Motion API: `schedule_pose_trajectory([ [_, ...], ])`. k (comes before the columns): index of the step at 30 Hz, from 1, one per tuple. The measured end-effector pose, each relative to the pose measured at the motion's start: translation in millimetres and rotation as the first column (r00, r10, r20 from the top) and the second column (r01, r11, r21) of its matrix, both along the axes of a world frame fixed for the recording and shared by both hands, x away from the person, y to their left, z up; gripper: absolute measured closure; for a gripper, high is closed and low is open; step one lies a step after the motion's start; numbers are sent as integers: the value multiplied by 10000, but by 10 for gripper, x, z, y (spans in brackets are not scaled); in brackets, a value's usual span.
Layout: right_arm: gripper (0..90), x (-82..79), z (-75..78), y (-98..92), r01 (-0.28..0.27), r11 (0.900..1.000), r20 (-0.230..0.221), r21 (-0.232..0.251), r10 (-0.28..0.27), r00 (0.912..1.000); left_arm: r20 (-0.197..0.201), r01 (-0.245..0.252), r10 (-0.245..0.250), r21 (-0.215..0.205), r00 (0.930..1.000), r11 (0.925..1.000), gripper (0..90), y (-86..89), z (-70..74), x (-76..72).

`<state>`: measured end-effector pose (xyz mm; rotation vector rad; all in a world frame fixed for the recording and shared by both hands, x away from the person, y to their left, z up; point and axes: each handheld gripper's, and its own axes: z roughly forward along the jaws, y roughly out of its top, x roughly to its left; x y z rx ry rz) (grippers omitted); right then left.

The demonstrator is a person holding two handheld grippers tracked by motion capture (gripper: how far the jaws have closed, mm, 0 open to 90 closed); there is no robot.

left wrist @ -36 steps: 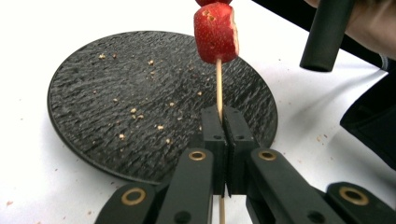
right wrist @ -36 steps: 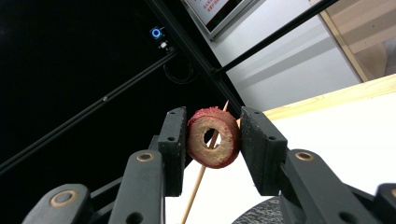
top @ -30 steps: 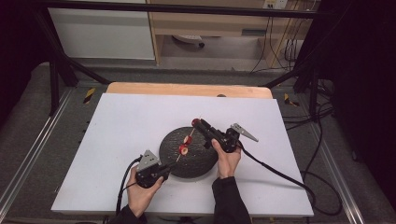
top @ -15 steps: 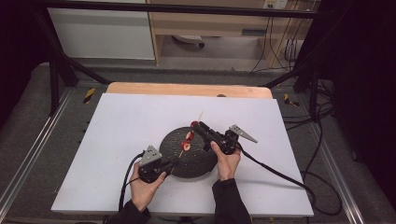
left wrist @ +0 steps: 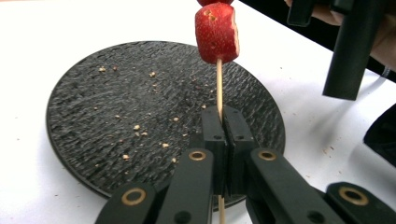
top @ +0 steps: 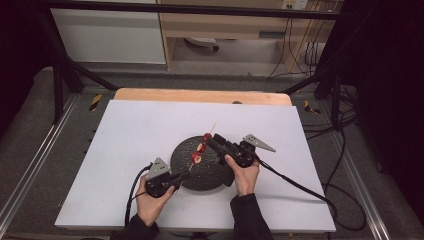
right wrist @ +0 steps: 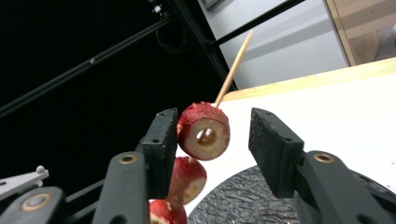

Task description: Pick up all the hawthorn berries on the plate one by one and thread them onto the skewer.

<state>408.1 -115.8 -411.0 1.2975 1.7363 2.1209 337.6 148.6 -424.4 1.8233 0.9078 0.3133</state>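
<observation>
High view: the left hand-held gripper point(top: 184, 174) sits at the near-left edge of a dark round plate point(top: 210, 172) on the white table point(top: 135, 135). It clamps the low end of a skewer point(top: 212, 128) that slants up and away over the plate, with red fruit pieces point(top: 197, 158) threaded on it. The right hand-held gripper point(top: 210, 140) reaches in from the right to the topmost piece.

Left gripper view: the jaws are clenched on the bare stick point(left wrist: 219, 88), and a red piece point(left wrist: 216, 32) sits just above them over the crumb-strewn plate point(left wrist: 116, 107).

Right gripper view: the jaws have just been opening. The top piece point(right wrist: 204, 131) lies between them, touching the left pad, apart from the right. 2 more pieces point(right wrist: 187, 179) hang below, and the stick's tip point(right wrist: 233, 67) juts beyond.
</observation>
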Motion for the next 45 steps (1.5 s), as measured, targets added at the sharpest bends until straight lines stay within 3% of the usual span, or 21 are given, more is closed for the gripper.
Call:
schedule_pose_trajectory([
  [2,478,-8,16,-30,43,9998,141,-207,-40,9999,8,-29,29,10,10000,10000,886,16,-2,-3],
  [6,383,-23,53,-86,-142,9968,9,-792,143,9999,7,-58,58,93,10000,9999,886,56,-7,-7],
  [12,260,-67,96,-179,-385,9809,-215,-1906,350,9992,-54,-57,58,163,10000,9999,886,100,-16,-21],
  [19,165,-94,68,-326,-661,9322,-480,-3558,524,9975,-161,-11,18,397,9999,9992,886,151,-19,-29],
  [20,150,-97,61,-351,-702,9220,-515,-3808,547,9972,-178,-10,17,397,9998,9992,886,158,-18,-31],
  [23,122,-104,35,-433,-917,8779,-759,-4700,633,9951,-188,44,-35,494,9998,9988,886,187,-6,-32],
  [30,89,-140,-55,-625,-1152,8180,-987,-5636,717,9925,-346,106,-85,602,9994,9981,886,246,33,-11],
  [38,83,-213,-220,-874,-1254,7907,-1326,-5992,565,9896,-630,301,-239,999,9977,9945,885,269,108,46],
  [45,71,-290,-272,-1044,-1112,7885,-1332,-6049,375,9904,-793,390,-275,1468,9965,9884,885,295,175,108],
])
